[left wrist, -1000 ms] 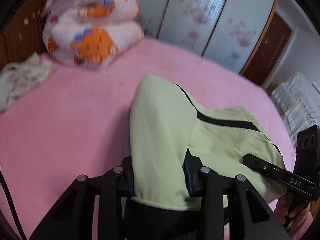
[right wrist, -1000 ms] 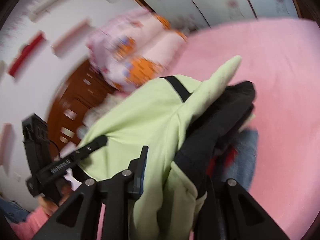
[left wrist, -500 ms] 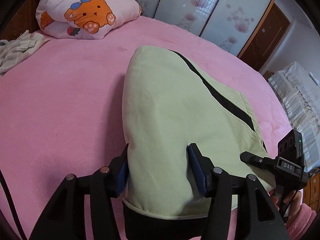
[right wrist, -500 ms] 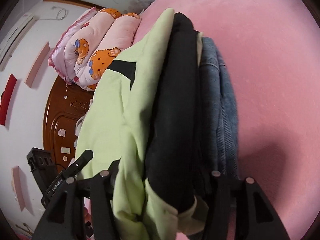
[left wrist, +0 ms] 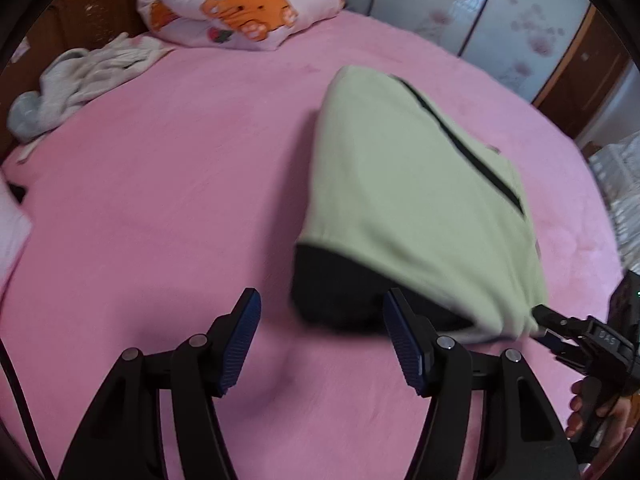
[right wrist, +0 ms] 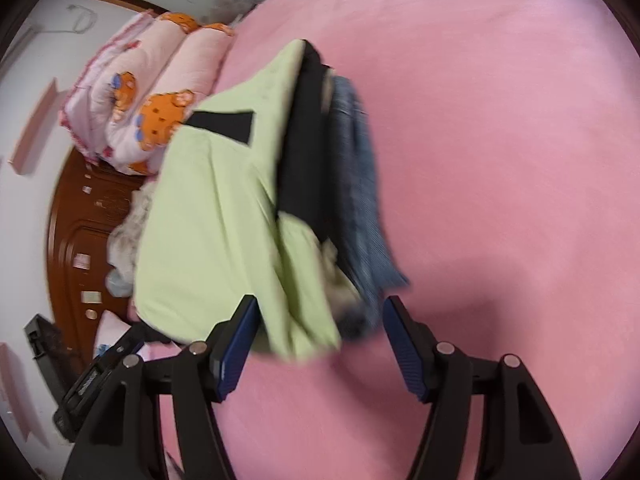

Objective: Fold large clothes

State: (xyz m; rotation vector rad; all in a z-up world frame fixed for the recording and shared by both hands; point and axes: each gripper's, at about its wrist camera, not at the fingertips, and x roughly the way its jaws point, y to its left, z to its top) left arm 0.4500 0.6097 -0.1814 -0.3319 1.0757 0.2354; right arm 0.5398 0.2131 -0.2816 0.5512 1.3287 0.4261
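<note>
Our left gripper and right gripper have just been opening; both stand spread, pinching nothing. The folded green-and-black garment lies on the pink bed just ahead of them, atop folded jeans. We judge a trailing pad could snag its hem and undo the fold

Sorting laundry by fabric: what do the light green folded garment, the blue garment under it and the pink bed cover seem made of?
Light green folded garment: smooth matte woven cloth, possibly cotton. Blue garment: looks like denim, with faded ribbed weave. Pink bed cover: soft, fuzzy nap, likely fleece or plush.
</note>
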